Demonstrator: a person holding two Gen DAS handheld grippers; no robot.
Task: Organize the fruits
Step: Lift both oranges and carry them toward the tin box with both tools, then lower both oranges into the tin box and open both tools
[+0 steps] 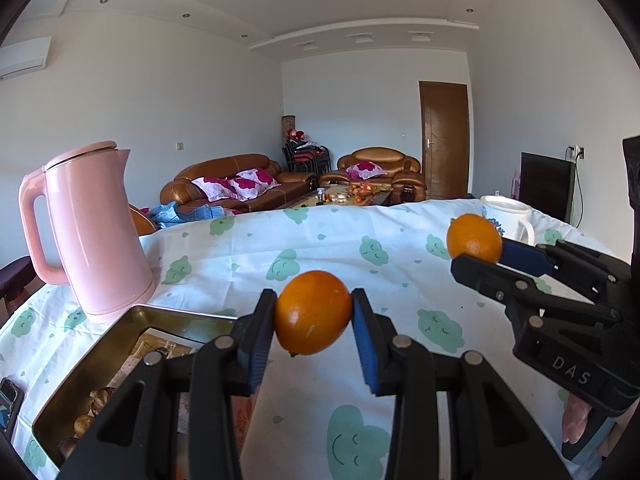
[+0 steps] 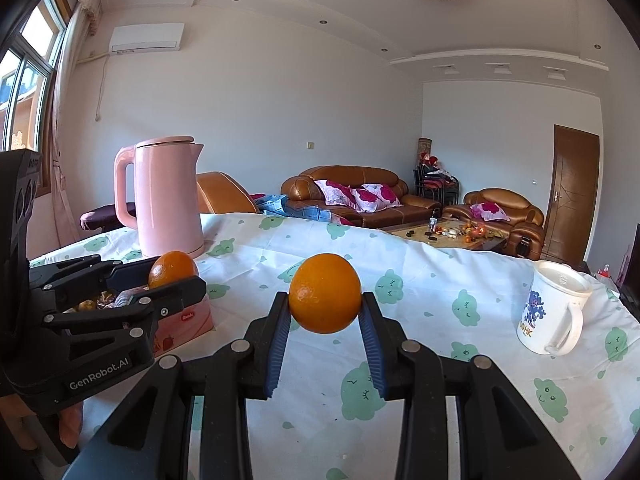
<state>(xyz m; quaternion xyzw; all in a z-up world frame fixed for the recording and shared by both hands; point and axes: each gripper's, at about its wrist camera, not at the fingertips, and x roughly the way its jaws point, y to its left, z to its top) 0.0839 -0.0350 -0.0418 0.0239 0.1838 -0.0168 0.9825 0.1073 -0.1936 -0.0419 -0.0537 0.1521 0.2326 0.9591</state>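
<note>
My left gripper (image 1: pixel 313 316) is shut on an orange (image 1: pixel 313 312), held above the tablecloth just right of a gold metal tin (image 1: pixel 120 332). My right gripper (image 2: pixel 325 306) is shut on a second orange (image 2: pixel 325 298), lifted over the middle of the table. In the left wrist view the right gripper (image 1: pixel 476 252) comes in from the right with its orange (image 1: pixel 474 240). The right wrist view shows the left gripper (image 2: pixel 176 284) at the left, its orange (image 2: pixel 173 269) over the tin's pink side (image 2: pixel 188 320).
A pink kettle (image 1: pixel 92 232) stands at the table's back left, behind the tin. A white lidded mug (image 2: pixel 552 308) sits at the right. The tin holds several small wrapped items (image 1: pixel 94 404). A cloud-print cloth (image 2: pixel 420 320) covers the table. Sofas stand far behind.
</note>
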